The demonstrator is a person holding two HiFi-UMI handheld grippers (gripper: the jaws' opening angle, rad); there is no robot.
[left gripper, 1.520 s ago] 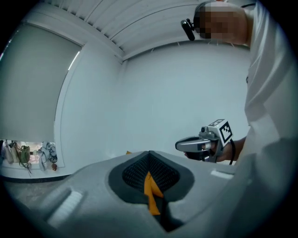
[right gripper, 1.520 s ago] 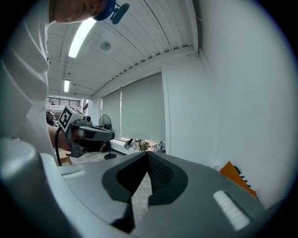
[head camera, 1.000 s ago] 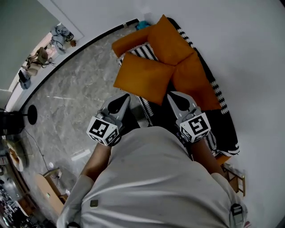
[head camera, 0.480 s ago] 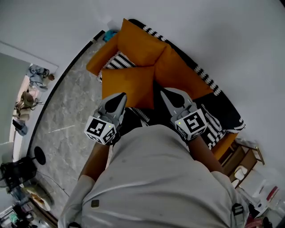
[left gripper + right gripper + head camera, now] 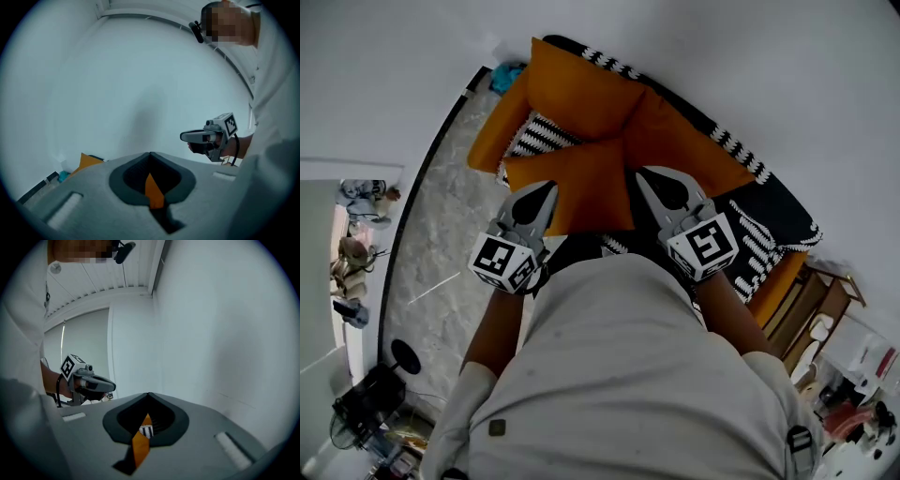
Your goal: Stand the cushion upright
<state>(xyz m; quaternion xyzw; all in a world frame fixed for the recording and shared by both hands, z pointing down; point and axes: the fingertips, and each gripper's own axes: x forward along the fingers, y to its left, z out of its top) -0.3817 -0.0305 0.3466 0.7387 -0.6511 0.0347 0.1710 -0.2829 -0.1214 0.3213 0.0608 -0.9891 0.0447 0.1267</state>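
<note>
At centre left of the head view, the left gripper (image 5: 546, 190) is hovering with its jaws pressed together and empty. Just beside it, the orange cushion (image 5: 581, 183) is lying on the sofa (image 5: 769, 244) seat at frame centre. Right of the cushion, the right gripper (image 5: 647, 178) is hovering with its jaws likewise closed on nothing.

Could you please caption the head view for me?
Shut left tongs and right tongs flank an orange cushion on the sofa.

Wall (image 5: 722, 56) close behind sofa (image 5: 773, 214), floor (image 5: 441, 234) seemingly open
</note>
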